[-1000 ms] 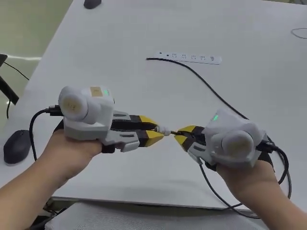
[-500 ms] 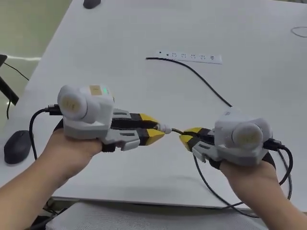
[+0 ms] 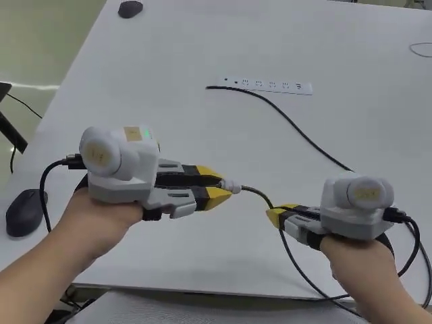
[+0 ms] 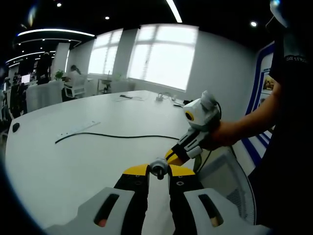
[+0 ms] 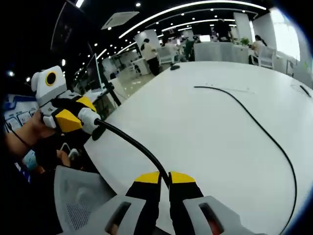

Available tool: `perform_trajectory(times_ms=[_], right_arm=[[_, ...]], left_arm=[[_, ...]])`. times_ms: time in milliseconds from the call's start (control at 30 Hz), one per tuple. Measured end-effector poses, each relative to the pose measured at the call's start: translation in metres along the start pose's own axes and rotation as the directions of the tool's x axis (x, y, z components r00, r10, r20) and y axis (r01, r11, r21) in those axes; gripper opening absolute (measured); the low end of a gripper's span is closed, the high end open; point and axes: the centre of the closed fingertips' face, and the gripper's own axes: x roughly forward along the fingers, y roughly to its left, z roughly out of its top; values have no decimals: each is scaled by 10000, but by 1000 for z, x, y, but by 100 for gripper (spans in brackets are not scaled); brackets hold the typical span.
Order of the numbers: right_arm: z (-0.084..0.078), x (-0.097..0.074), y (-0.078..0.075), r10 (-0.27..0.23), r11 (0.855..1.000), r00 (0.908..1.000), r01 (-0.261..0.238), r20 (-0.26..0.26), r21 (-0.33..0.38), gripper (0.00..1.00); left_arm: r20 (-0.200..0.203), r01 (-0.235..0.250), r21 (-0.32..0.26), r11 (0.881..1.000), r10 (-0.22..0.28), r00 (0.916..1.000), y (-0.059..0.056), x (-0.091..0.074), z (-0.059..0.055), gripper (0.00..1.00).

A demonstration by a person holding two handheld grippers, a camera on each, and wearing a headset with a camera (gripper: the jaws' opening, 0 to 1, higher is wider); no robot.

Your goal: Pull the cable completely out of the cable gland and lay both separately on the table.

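Bench (image 3: 202, 61) surface, white and wide, takes up most of the head view, and both tongs hang in the air above its near edge. The left tongs (image 3: 219, 187), a grey body with yellow-and-black jaws, sit in the person's left hand and point toward the right. Their jaws are clenched on the cable gland (image 3: 231, 185). The right tongs (image 3: 275, 214) sit in the right hand, lower and nearer the bench's near edge, pointing back at the left pair. Their jaws are pressed together on the black cable (image 3: 258, 193), with the two pairs apart and a short bowed length of cable between them.

Farther back, toward the middle of the bench, a white power strip (image 3: 270, 84) lies flat. Its black cord (image 3: 297, 128) runs from the strip's left end and curves across the surface toward the near right edge. A dark computer mouse (image 3: 130, 9) rests near the far left corner.

The cable is thin and runs from the tips of the right tongs up into the gland's end, so the two are joined. The gland is a small pale-grey fitting, held off the bench at the tips of the left tongs.
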Motion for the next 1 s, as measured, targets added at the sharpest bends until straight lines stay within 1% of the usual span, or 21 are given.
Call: perform_trajectory(times_ms=[100,200,367,533,567,733,833,933,967,1000], right_arm=[[-4,1,-5,-48,9996,10000,47,26,293,0],[-4,0,-4,-24,9994,10000,22,67,357,0],[-1,0,-4,-78,10000,9999,78,117,17,1],[0,-2,-4,-85,9996,9998,90,174,-262,2],[2,-2,-5,-112,9990,9997,122,236,-440,2],[1,-3,-4,-112,9958,9999,120,98,-907,3],[1,-3,-2,-139,9882,9999,129,-52,-1527,3],[2,-4,2,-149,9701,9996,90,-226,-2427,3],[3,-5,4,-160,9666,9996,101,-211,-2560,5],[5,-5,5,-187,9588,9996,113,-233,-2840,7]], left_arm=[[-71,30,22,10000,-30,10000,-1,1,-2,15],[-110,60,17,10000,-59,9999,-1,2,-4,15],[-84,33,-9,10000,-33,10000,2,0,-4,15],[-29,22,-25,10000,-22,10000,1,0,-1,15],[-6,19,-32,10000,-19,10000,0,0,0,15],[14,9,-92,10000,-9,10000,0,0,1,15],[32,-16,-120,9999,17,10000,1,-1,1,15],[65,-17,-152,9999,18,10000,1,-2,2,15],[74,-16,-165,9999,17,10000,1,-2,2,15],[69,3,-198,9998,-2,10000,1,-2,2,15]])
